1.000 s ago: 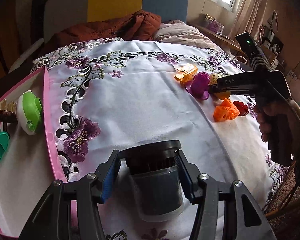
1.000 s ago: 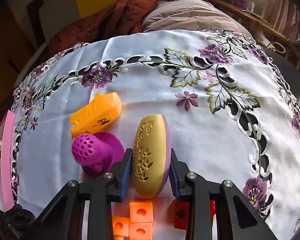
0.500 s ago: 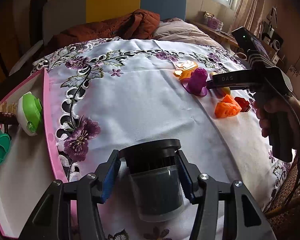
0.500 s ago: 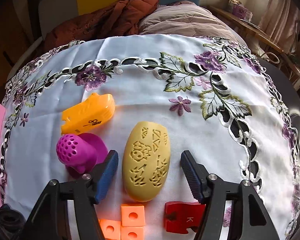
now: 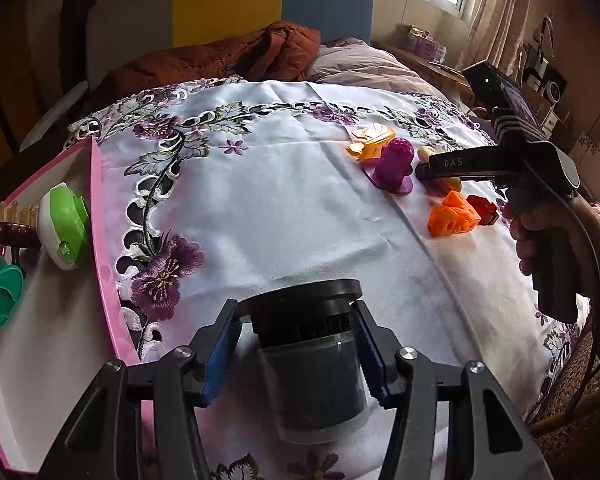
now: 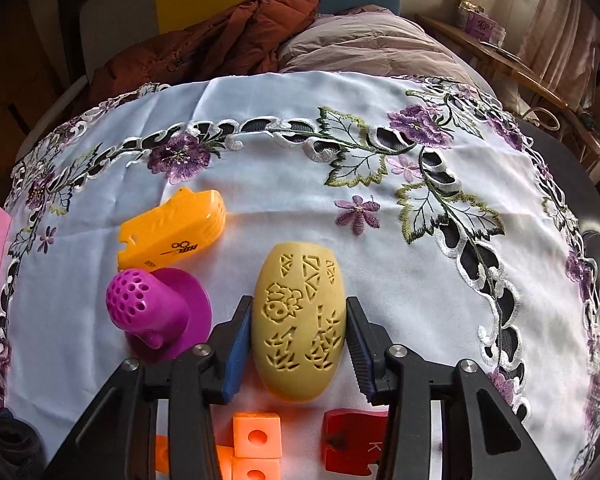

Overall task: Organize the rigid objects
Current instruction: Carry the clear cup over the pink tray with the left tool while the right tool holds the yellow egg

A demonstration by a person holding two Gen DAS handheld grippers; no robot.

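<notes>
**Both grippers carry a load; the yellow piece is pinched again**

The left gripper [image 5: 298,354] is clenched on a dark jar [image 5: 314,364] with a black ribbed lid; its blue pads press on the lid from both sides. The jar is over the white embroidered cloth [image 5: 284,208], just beside the pink tray [image 5: 100,216]. In this tray there are already a green and white roller [image 5: 64,226], a teal piece [image 5: 0,296] and a brown comb [image 5: 12,232]. I judge the step in hand for this side is to bring the jar into the tray, so the next move calls for a shift to the left and down to a free place, then to release.

The right gripper [image 6: 298,344] stands around the yellow carved oval [image 6: 300,320], which lies flat on the cloth. The pads appear to touch its two long sides, so I take it as grasped, but not lifted. Just beside it are the purple perforated holder [image 6: 156,312], the orange clip [image 6: 172,232], the orange cubes [image 6: 256,436] and the red block [image 6: 352,440]. The next move needs a straight lift, so as not to push these neighbours.

Compared with half a second ago, the right jaws were wide apart from the oval and now they are closed on it. One second ago the oval stood on its edge between the pads. The left grip on the jar is unchanged.
</notes>
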